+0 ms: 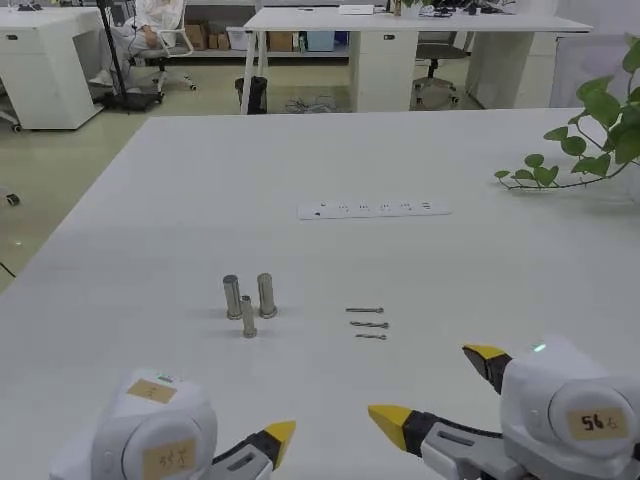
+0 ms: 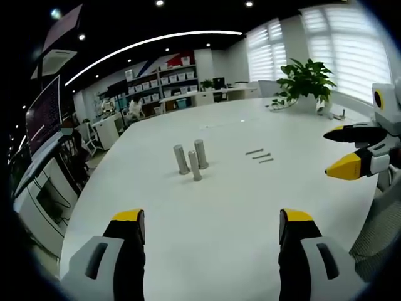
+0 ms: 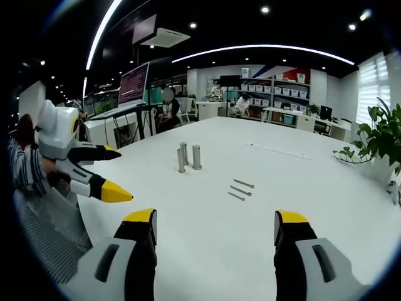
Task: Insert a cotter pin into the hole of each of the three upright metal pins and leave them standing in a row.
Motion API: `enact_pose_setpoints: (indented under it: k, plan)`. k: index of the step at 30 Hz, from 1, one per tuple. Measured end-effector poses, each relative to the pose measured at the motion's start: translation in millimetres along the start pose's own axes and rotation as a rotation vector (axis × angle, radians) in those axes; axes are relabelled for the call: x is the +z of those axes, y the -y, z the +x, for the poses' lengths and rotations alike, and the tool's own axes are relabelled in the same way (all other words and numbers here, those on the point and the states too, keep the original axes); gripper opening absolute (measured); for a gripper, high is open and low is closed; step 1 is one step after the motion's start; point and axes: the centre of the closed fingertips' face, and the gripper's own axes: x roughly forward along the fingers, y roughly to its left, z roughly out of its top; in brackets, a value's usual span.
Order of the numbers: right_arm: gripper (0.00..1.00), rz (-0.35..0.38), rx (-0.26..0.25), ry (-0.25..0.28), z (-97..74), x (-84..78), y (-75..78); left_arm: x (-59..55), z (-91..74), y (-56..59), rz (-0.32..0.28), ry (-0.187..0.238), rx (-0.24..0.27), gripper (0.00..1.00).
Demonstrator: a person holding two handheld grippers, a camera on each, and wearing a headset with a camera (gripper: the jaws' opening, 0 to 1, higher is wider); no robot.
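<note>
The left gripper [image 2: 212, 219] stands wide open and holds nothing; its two yellow-tipped jaws point over the bare table [image 1: 300, 160] toward the work; the right gripper [image 3: 215, 217] is the same, jaws spread wide and empty. Both hover at the near edge, well apart from the parts; I judge that no grasp is begun yet, and that the open jaws are ready for a first pick.

Further out stand the three metal pins [image 1: 248, 316]; they are short, smooth, grey cylinders, upright and close together, more in a small triangle than in a row; their holes are too small to tell. To the right of them, near but apart, lie the three cotter pins [image 1: 369, 324]; these are thin, pale metal slivers, flat on the surface and parallel one to another, probably so that each can be taken singly.

The table is white and matt; behind the parts lies a long white power strip [image 1: 373, 209]; at the far right hangs a leafy green plant [image 1: 600, 120].
</note>
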Motion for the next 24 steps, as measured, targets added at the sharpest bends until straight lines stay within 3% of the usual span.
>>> enact_pose_setpoints:
  k: [24]
  plan:
    - [0.73, 0.004, 0.004, 0.012, -0.3, 3.0, -0.8, -1.8, 0.1, -2.8, 0.005, -0.009, 0.008, 0.83]
